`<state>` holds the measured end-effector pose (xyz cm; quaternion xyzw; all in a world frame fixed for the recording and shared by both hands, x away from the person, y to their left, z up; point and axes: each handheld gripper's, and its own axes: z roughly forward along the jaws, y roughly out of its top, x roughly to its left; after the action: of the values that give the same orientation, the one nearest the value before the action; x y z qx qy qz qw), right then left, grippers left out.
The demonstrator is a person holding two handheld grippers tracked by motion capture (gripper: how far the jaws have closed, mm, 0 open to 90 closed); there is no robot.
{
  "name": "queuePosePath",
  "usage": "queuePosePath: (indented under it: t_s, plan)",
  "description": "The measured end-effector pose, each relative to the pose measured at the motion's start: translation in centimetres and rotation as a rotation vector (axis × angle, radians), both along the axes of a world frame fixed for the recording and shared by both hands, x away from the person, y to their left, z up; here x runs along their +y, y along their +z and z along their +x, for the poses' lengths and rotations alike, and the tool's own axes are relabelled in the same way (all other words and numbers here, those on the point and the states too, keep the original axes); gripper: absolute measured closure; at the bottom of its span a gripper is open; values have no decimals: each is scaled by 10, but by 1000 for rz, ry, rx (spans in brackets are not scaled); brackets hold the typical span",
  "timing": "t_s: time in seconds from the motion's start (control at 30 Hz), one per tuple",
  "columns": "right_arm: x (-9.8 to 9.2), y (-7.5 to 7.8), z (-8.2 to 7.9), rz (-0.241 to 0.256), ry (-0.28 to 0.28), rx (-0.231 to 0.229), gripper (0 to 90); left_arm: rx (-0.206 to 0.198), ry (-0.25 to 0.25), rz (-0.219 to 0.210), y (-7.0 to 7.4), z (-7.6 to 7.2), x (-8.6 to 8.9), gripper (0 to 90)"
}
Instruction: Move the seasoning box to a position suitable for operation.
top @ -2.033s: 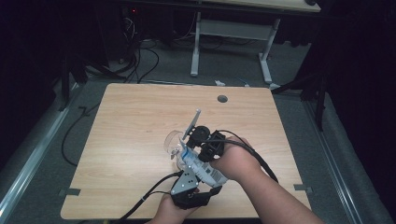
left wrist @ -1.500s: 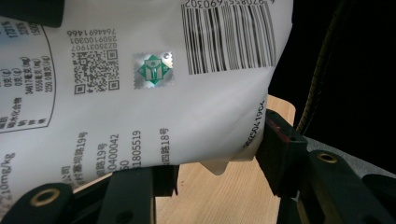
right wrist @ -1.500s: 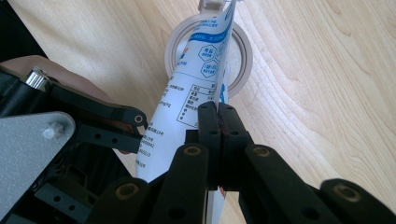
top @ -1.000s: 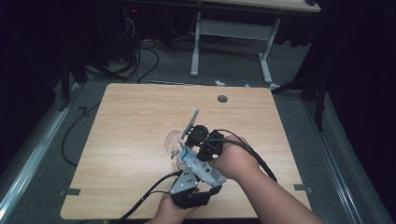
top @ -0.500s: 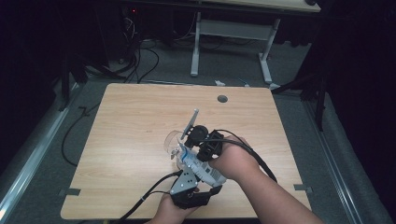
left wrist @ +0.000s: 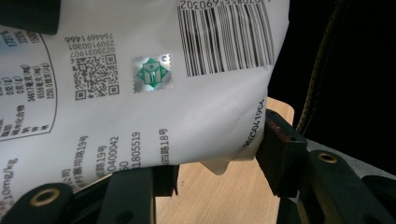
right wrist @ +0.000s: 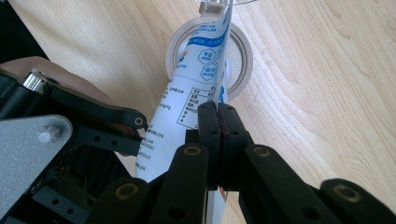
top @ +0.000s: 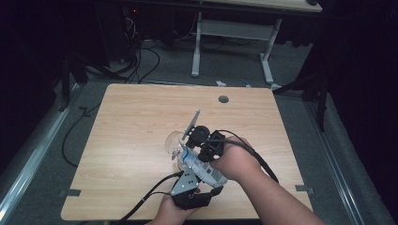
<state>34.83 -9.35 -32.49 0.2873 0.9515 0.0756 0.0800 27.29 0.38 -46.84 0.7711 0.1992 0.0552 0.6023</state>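
Observation:
A white pouch (top: 201, 168) with blue print and a barcode (left wrist: 140, 93) slants over a clear round cup (top: 172, 142) on the wooden table (top: 131, 117). In the right gripper view the pouch (right wrist: 187, 98) points its top end into the cup (right wrist: 240, 60). My left gripper (top: 193, 174) comes up from the table's front edge, and its jaws hold the pouch's lower end (left wrist: 215, 163). My right gripper (top: 201, 139) reaches in from the right. It is shut on the pouch's thin side edge (right wrist: 217, 116).
A round cable hole (top: 223, 99) sits near the table's far edge. Black cables (top: 150, 194) trail from both grippers across the front of the table. Beyond the table stand another desk's white legs (top: 197, 42) and floor cables.

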Motion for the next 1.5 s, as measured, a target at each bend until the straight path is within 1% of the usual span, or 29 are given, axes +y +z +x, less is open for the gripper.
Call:
queuePosePath:
  t_s: [0.37,0.87,1.37,1.47,1.5]
  plan:
    - [1,-1,1,1,-1,4,900,5,0,-3,0,0,0,540]
    - [2,-1,1,2,3,-3,900,1,2,-5,1,0,1,540]
    - [-2,-2,-1,15,4,-4,900,-14,-4,5,-1,-1,0,542]
    - [-4,-2,-2,14,-9,-1,900,-16,-7,9,-3,-2,-1,542]
    - [-5,-2,-2,17,-1,-2,900,-16,-7,12,-3,-2,-1,542]
